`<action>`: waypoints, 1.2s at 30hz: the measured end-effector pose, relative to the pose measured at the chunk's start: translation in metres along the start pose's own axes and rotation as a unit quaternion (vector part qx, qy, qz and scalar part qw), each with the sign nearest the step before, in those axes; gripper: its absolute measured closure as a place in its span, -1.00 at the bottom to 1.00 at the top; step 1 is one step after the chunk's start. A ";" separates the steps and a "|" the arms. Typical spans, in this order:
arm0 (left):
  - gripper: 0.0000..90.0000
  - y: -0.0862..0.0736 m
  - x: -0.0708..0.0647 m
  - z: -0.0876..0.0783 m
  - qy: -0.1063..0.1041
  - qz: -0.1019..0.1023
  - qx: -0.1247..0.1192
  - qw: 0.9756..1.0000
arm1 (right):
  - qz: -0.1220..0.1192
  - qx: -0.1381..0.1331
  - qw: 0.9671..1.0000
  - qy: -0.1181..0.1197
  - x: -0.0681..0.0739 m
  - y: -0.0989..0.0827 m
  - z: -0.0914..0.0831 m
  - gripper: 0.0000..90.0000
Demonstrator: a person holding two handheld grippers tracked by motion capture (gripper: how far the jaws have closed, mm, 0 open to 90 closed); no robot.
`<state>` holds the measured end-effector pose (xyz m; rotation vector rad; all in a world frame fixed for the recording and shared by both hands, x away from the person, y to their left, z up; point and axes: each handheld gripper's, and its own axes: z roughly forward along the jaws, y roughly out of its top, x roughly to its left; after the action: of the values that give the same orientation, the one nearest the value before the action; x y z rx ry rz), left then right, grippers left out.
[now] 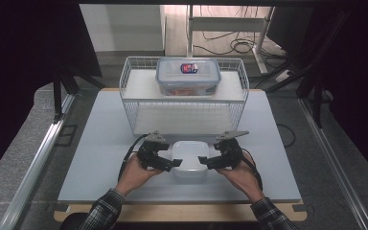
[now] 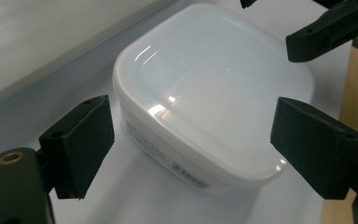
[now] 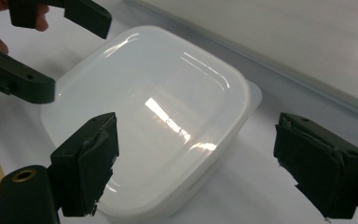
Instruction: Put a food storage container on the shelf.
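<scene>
Seen on the bench (image 1: 100, 143): a white wire basket (image 1: 139, 103) toward the far edge, with a clear clip-lid box (image 1: 188, 76) resting on its upper shelf. Nearer the person, just in front of the basket, a white lidded container (image 1: 190, 153) (translucent, rounded corners) sitting flat on the bench surface. Flanked on either side by the two tools, well within reach of both. Left gripper (image 1: 175, 163) held at the container's left edge, jaws spread wide, one pad to each side of the near corner, neither pressing on it in the left gripper view. Right gripper (image 1: 204, 161) held at the container's right edge, jaws likewise parted and clear of the walls and lid. Smallest detail: a printed label strip (image 2: 168, 158) along the container's side wall, text too small to read.
</scene>
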<state>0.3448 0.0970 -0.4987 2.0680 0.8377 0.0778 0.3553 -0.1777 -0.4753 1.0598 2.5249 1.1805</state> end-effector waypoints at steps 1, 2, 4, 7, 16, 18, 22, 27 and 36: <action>-0.71 0.000 0.001 0.003 -0.004 -0.001 0.002 1.000 | 0.002 0.007 1.000 0.003 -0.001 0.000 0.003 -0.68; -0.72 -0.001 0.002 0.005 -0.017 -0.009 0.001 1.000 | 0.003 0.016 1.000 0.009 -0.002 -0.001 0.006 -0.69; -0.74 -0.001 0.003 0.008 -0.022 -0.017 0.001 1.000 | 0.026 0.023 0.999 0.034 -0.004 -0.003 0.010 -0.67; -0.68 -0.003 0.004 0.008 -0.049 -0.032 0.011 0.998 | 0.041 0.031 0.997 0.058 -0.005 -0.004 0.009 -0.56; 0.09 -0.012 -0.002 -0.014 -0.043 -0.062 -0.003 0.997 | 0.061 0.019 0.997 0.044 0.001 -0.013 -0.015 0.16; 0.19 -0.012 -0.003 -0.017 -0.040 -0.068 -0.007 0.997 | 0.077 0.007 0.996 0.042 0.003 -0.016 -0.017 0.25; 0.38 -0.013 -0.004 -0.020 -0.030 -0.078 -0.021 0.996 | 0.095 -0.013 0.995 0.036 0.003 -0.019 -0.021 0.44; 0.50 -0.015 -0.006 -0.023 -0.020 -0.100 -0.041 0.994 | 0.110 -0.039 0.993 0.026 0.006 -0.022 -0.022 0.54; 0.75 -0.019 -0.009 -0.025 0.009 -0.102 -0.067 0.992 | 0.100 -0.073 0.992 -0.002 0.013 -0.024 -0.024 0.74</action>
<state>0.3187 0.1171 -0.4956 1.8493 1.0223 0.0394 0.3227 -0.1947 -0.4744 1.3000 2.3296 1.3875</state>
